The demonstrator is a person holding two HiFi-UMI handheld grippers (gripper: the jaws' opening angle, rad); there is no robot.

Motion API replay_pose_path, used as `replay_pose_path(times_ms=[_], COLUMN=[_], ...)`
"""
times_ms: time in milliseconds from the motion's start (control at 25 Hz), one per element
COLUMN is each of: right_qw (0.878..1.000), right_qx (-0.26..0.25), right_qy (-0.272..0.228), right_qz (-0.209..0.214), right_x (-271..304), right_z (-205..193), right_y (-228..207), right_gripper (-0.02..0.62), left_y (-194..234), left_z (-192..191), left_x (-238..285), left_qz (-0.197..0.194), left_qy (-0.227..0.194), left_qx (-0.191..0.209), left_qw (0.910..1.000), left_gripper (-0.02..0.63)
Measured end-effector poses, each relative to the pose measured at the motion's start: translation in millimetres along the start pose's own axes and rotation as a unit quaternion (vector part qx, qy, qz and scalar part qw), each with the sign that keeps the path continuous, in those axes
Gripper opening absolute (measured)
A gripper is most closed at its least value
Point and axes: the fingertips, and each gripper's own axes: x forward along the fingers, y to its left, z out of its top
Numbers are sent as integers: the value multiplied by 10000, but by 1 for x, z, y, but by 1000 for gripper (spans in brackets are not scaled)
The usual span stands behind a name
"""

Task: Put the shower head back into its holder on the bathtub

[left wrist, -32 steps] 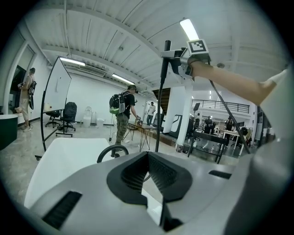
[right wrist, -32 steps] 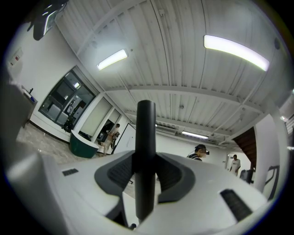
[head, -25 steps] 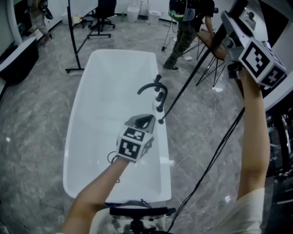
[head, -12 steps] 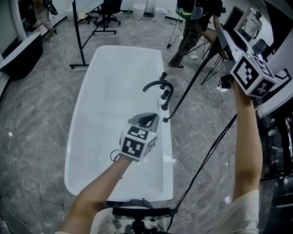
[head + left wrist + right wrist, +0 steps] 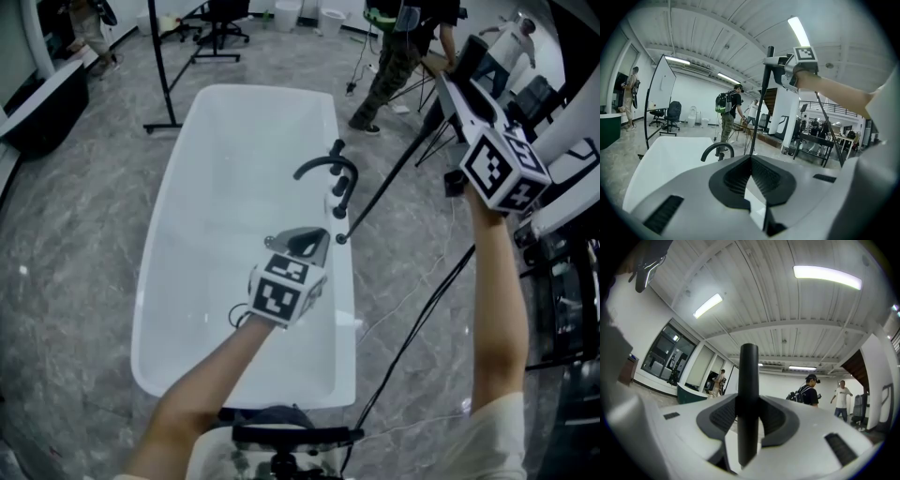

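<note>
While the right gripper [image 5: 749,404] is clamped on it, the shower head [image 5: 389,178] is one slim black stick slanting down to end just beside the left gripper [image 5: 751,159], whose jaws are together, empty. One white bathtub [image 5: 345,309] underneath, one curved faucet [image 5: 323,169] ahead, and bare floor past the rim.

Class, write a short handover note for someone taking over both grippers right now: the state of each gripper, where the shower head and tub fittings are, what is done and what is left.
Left gripper: jaws together, empty, over the right side of the tub.
Right gripper: raised to the right of the tub, jaws clamped on the shower head, a long black rod. The rod slants down, and its low end is by the rim, near the black fittings beside the tap.
Done: the shower head is gripped.
Left: seat it in its holder and release. I cannot tell which fitting is the holder.
</note>
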Motion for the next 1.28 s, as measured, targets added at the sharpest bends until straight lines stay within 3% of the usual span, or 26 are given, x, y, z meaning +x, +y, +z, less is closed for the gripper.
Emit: replay_pose_path(times_ms=[440, 840, 1280], right_qw=[9996, 9996, 9980], right_qx=[9, -294, -467], right_qy=[258, 4, 432], right_qz=[-93, -57, -39], right_x=[-9, -3, 2], right_z=[-44, -17, -82], right_y=[-5, -5, 10], right_gripper=[146, 146, 146], left_y=[-3, 1, 9], left_z=[-7, -6, -21], left_x=[4, 8, 10], left_qz=[16, 9, 41], left_qy=[58, 65, 178], left_qx=[5, -6, -63], left_qw=[10000, 10000, 9998], left_gripper=[8, 8, 8])
